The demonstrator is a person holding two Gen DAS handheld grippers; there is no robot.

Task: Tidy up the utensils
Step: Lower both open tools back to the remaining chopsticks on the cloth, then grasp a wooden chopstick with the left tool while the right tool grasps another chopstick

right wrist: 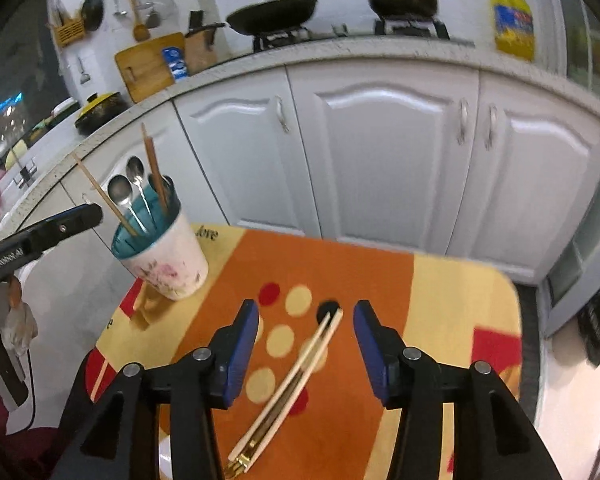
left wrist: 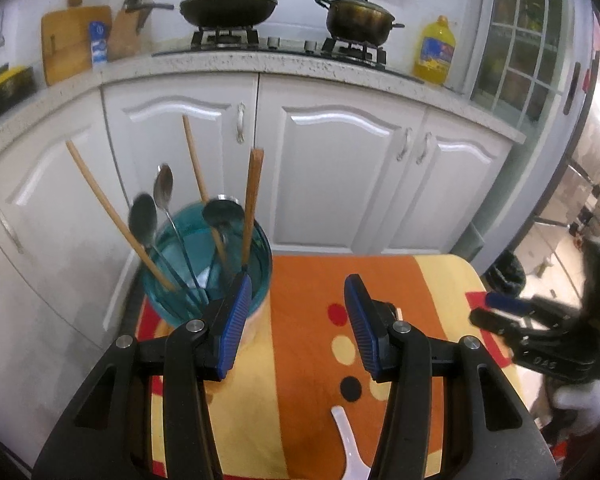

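A white flowered cup (left wrist: 260,268) with a teal inside stands at the table's far left corner and holds wooden chopsticks (left wrist: 252,196) and metal spoons (left wrist: 143,220). My left gripper (left wrist: 296,316) hovers open just right of the cup with nothing between its pads. A white spoon (left wrist: 346,436) lies on the mat below it. In the right wrist view a bundle of pale and dark chopsticks (right wrist: 296,380) lies on the mat. My right gripper (right wrist: 306,344) is open above them, its pads clear of them. The cup (right wrist: 168,260) is at the far left there.
The table wears an orange, yellow and red mat (right wrist: 364,264) with rounded corners. White cabinet doors (left wrist: 340,168) stand close behind it. On the counter above are a wok (left wrist: 228,8), a pot (left wrist: 360,16), a yellow oil bottle (left wrist: 436,50) and a cutting board (left wrist: 70,40).
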